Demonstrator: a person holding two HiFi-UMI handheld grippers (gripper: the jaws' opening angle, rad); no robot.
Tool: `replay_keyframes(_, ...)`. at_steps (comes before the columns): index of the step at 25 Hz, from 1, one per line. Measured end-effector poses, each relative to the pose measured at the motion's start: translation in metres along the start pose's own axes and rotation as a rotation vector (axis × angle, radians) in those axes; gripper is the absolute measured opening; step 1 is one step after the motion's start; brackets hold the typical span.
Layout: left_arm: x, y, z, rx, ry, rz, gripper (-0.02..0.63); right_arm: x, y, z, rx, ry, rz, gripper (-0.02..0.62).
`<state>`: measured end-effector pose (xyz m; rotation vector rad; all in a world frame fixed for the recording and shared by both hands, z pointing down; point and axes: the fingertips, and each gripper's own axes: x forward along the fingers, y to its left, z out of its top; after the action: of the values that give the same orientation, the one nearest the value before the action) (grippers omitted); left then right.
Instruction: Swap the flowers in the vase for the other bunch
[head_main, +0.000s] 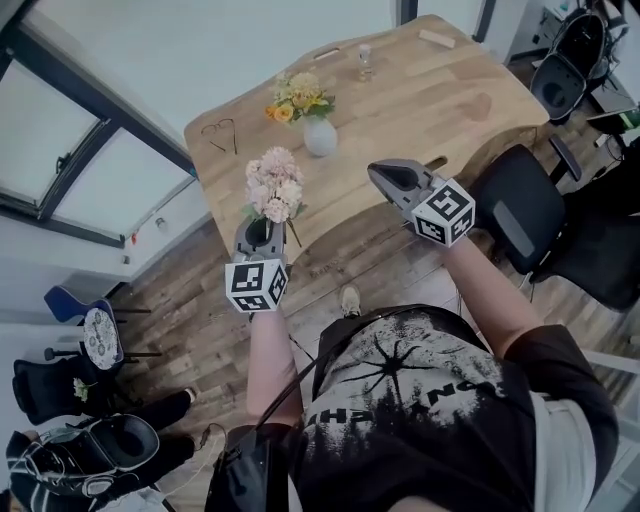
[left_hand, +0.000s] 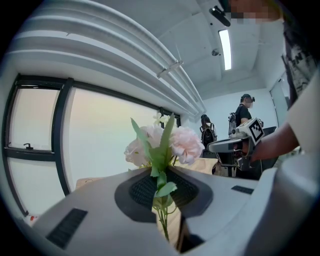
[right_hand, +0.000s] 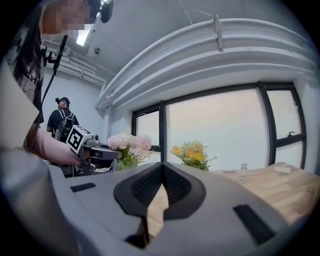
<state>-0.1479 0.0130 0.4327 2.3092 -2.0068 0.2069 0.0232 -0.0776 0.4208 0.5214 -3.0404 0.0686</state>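
Pink bunch (head_main: 274, 185) is clamped by its stems in the left gripper (head_main: 263, 228). Its jaws are narrow and pinched on the green stems (left_hand: 161, 217), which run down between the pads in the left gripper view, and the blooms stand just past the fingertips. Yellow bunch (head_main: 298, 98) sits in the white vase (head_main: 320, 137), ahead of both grippers on the wooden surface (head_main: 450, 90) and well apart from either. It's closer to the left gripper's line than the right's. Right gripper (head_main: 378, 172) is fully closed with nothing between the jaws. It's held level beside the left one, just short of the surface edge. Beyond the vase, farther from the grippers, are a small clear bottle (head_main: 366, 62) and a pale block (head_main: 437, 38). A heart-shaped wire outline (head_main: 221, 132) lies to the vase's left. Black office chair (head_main: 520, 205) is off the right gripper's outer side. My read of the step: replacement bunch is in hand, old flowers not yet out, so this looks like the approach to the vase. Next move needs the right gripper to open, reach the yellow stems just above the vase mouth, close on them and lift straight up. Nothing braces the vase while the left gripper is occupied, so it may drag up or tip with the stems. After that the pink stems go down into the mouth; a splayed bunch into a narrow neck could snag.
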Motion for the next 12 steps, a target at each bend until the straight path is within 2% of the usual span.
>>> replay_keyframes(12, -0.012, -0.024, -0.011, -0.015, 0.009, 0.008, 0.06, -0.025, 0.011, -0.009, 0.0, 0.003, 0.019, 0.018)
